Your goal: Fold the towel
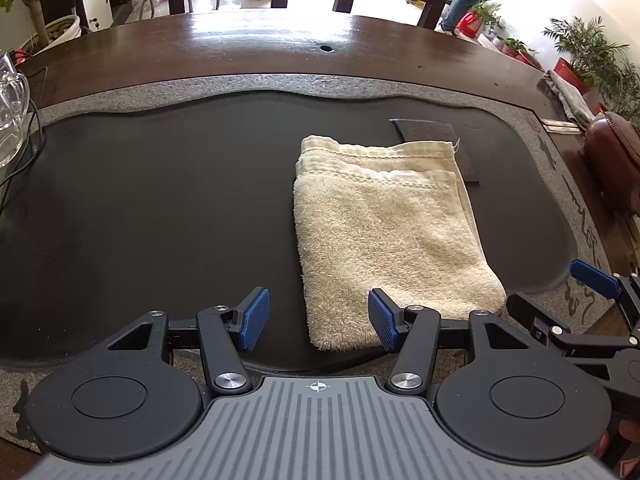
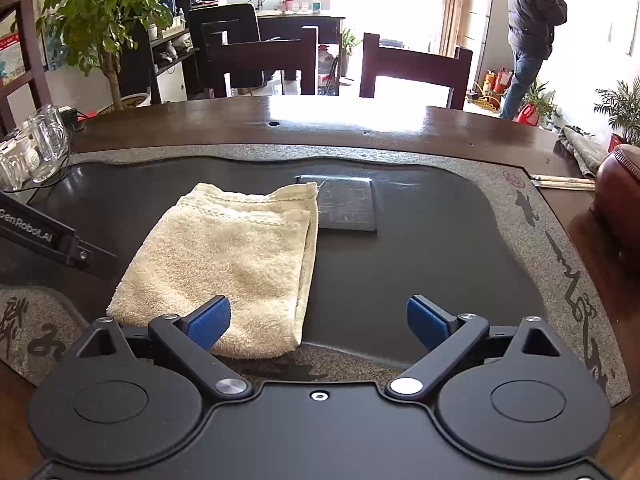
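Note:
A cream towel (image 1: pixel 384 232) lies folded flat on the dark stone tea tray (image 1: pixel 160 200), its stitched hems at the far end. My left gripper (image 1: pixel 319 320) hovers at the towel's near left corner, open, with nothing pinched between its blue pads. In the right wrist view the same towel (image 2: pixel 228 256) lies left of centre. My right gripper (image 2: pixel 319 323) stands wide open over its near right corner; the left pad overlaps the cloth in the picture, and the right one is over bare tray (image 2: pixel 420 260). The right gripper's blue fingertip (image 1: pixel 596 278) shows at the left view's right edge.
A dark square slab (image 2: pixel 346 204) lies just beyond the towel. Glass mugs (image 2: pixel 36 148) and a cable sit at the tray's left. A grey cloth (image 2: pixel 580 148), chopsticks (image 2: pixel 564 182) and a brown leather object (image 2: pixel 620 196) occupy the right. Chairs stand behind the table; a person (image 2: pixel 532 32) stands far right.

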The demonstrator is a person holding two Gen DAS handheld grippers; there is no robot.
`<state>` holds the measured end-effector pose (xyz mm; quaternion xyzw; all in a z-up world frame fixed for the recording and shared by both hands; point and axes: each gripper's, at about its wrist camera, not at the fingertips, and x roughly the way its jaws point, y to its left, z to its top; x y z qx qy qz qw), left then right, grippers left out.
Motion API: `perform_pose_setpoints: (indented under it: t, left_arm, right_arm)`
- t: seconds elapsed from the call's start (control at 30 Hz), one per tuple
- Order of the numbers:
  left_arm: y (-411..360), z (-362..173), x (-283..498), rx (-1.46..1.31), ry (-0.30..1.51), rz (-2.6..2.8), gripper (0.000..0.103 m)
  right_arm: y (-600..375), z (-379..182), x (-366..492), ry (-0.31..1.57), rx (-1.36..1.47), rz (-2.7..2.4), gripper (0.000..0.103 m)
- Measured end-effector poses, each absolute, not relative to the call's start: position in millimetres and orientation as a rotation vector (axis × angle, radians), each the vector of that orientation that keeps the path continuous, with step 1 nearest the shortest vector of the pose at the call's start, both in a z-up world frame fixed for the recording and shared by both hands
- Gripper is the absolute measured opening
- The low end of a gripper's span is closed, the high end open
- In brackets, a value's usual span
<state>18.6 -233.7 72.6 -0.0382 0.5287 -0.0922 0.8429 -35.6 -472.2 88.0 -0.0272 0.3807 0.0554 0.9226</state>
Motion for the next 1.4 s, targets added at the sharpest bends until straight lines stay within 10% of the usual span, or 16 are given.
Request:
perform_pose_setpoints:
  t: [1.4]
  left_arm:
    - [-227.5, 76.2, -15.0, 0.122, 1.069, -0.082, 0.056]
  right_arm:
    - [-462.7, 97.2, -36.7, 0.753, -0.046, 0.145, 0.103]
